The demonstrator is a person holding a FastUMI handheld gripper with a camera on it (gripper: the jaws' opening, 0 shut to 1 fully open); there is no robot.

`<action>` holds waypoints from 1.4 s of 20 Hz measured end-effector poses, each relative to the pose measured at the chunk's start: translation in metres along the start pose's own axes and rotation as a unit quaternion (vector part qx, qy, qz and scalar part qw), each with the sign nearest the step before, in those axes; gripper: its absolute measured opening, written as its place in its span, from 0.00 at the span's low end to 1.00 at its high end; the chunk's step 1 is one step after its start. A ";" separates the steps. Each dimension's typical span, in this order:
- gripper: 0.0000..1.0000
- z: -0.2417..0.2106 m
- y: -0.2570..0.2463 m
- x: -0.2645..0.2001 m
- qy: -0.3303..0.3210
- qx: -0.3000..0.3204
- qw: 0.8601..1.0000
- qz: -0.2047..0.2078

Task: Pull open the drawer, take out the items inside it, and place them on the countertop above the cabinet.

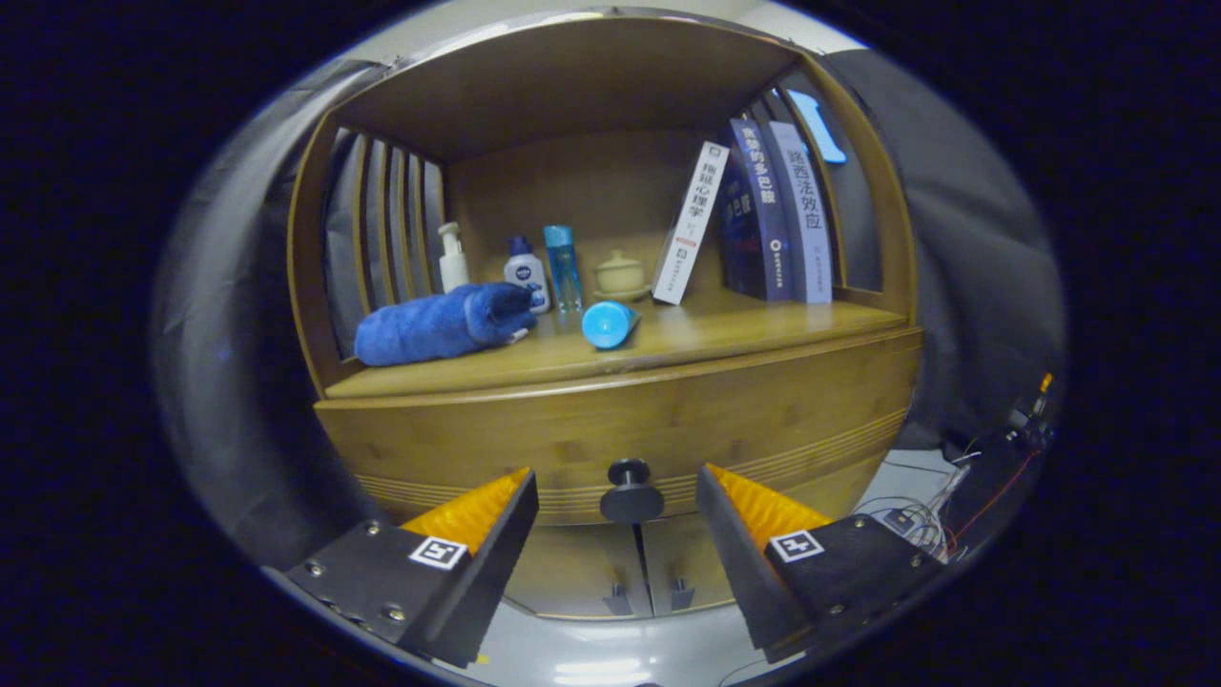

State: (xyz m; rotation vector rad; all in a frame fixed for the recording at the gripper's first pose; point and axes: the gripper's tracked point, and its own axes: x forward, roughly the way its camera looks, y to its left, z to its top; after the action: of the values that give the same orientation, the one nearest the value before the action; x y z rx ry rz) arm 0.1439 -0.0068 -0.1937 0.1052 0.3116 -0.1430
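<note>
A wooden cabinet fills the view, its drawer (668, 429) closed under the countertop (725, 334). A dark round knob (631, 491) sticks out of the drawer front. My gripper (617, 482) is open, and the knob stands in the gap between its two fingertips, touched by neither. On the countertop lie a rolled blue towel (441, 324) and a blue tube (609, 323) on its side. The drawer's inside is hidden.
At the back of the countertop stand a white pump bottle (452, 258), a small white bottle (527, 274), a clear blue bottle (563, 267), a lidded ceramic cup (620, 277) and several books (763, 219). Two lower doors (649, 572) sit beneath the drawer. Cables (930, 520) lie at the right.
</note>
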 end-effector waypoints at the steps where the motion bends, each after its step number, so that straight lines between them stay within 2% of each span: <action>1: 0.99 0.007 0.000 -0.011 -0.006 0.005 1.000 0.004; 10: 0.99 0.084 -0.009 -0.110 -0.076 0.027 0.997 0.003; 18: 0.99 0.161 -0.010 -0.197 -0.152 -0.026 0.988 -0.012; 22: 0.99 0.172 0.002 -0.225 -0.170 -0.045 0.984 0.001; 28: 0.99 0.165 0.004 -0.239 -0.168 -0.064 0.984 0.011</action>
State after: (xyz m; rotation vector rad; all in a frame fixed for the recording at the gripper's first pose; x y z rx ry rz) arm -0.0310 0.0063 0.0372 -0.0430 -0.0184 -0.1158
